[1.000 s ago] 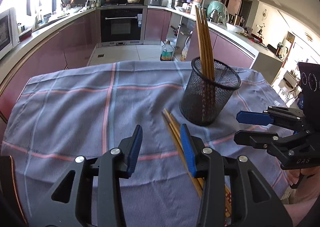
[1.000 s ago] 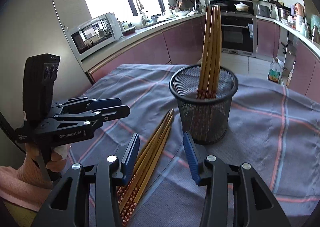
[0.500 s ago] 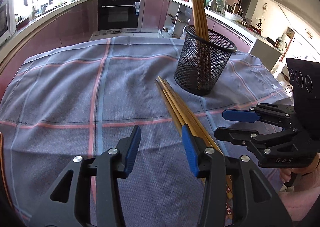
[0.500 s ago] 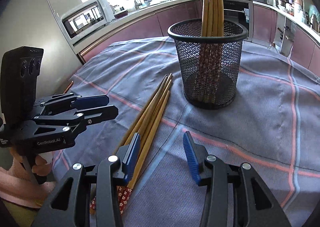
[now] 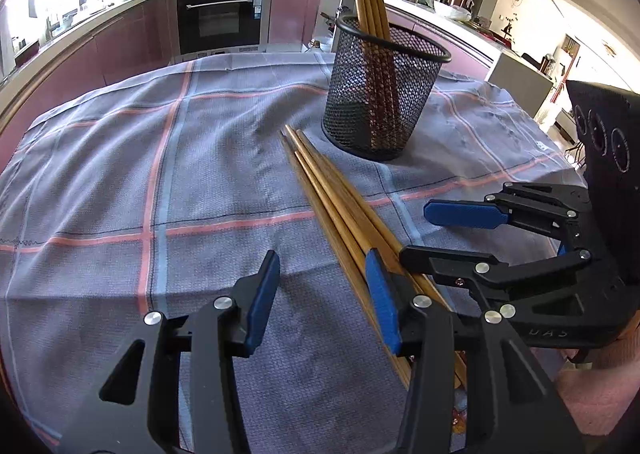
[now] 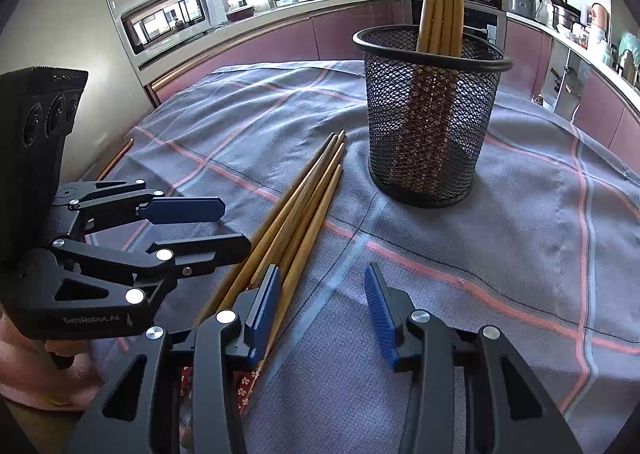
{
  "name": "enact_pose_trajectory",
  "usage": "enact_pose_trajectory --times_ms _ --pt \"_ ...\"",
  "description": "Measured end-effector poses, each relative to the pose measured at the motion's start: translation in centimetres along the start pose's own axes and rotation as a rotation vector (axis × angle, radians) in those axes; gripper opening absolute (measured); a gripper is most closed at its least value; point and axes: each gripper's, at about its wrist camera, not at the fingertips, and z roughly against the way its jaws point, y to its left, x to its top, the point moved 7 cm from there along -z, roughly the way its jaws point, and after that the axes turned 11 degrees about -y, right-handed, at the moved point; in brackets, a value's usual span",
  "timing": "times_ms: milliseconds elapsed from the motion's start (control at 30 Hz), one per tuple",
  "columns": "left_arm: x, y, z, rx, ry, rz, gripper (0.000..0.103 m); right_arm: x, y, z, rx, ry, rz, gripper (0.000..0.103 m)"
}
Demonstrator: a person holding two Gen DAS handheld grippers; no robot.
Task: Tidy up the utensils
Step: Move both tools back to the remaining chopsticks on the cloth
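Note:
Several wooden chopsticks lie side by side on the plaid cloth, tips toward a black mesh holder with several chopsticks standing in it. My left gripper is open and empty, low over the cloth, its right finger at the bundle's left edge. My right gripper is open and empty; its left finger sits over the loose chopsticks. The holder stands just beyond. Each gripper shows in the other's view, the right one and the left one, on either side of the bundle.
The grey-blue cloth with pink lines covers the whole table. A microwave stands on the counter behind. An oven and kitchen cabinets lie beyond the table's far edge.
Both grippers have moved down and closer to the loose chopsticks and toward each other. Both stay open. The chopsticks and holder have not moved.

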Motion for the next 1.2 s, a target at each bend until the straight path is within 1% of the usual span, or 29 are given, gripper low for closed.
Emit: enact_pose_trajectory --times_ms 33,133,333,567,933,1067,1167,1200 --pt "-0.1 0.0 -0.1 0.002 0.004 0.001 0.044 -0.1 0.0 0.0 -0.005 0.004 0.004 0.041" --pt "-0.2 0.2 -0.1 0.004 0.001 -0.001 0.044 0.0 0.0 -0.1 -0.025 0.009 0.022 0.035" --pt "-0.3 0.4 -0.1 0.008 0.005 -0.006 0.043 -0.1 -0.5 0.0 -0.024 0.01 0.012 0.032" --pt "-0.4 0.4 0.2 0.03 0.01 -0.034 0.041 -0.1 -0.5 0.0 -0.028 0.01 0.012 0.032" --pt "0.1 1.6 -0.3 0.06 0.013 -0.012 0.042 0.5 -0.6 -0.6 -0.034 0.006 0.018 0.032" --pt "0.7 1.9 -0.9 0.068 0.014 -0.008 0.04 0.8 -0.4 -0.9 -0.044 0.005 0.032 0.032" --pt "1.1 2.2 -1.3 0.076 0.015 -0.003 0.036 0.9 -0.2 -1.2 -0.051 0.004 0.045 0.032" --pt "1.2 2.2 -1.5 0.078 0.014 0.001 0.033 1.0 -0.2 -1.2 -0.051 0.003 0.047 0.032"
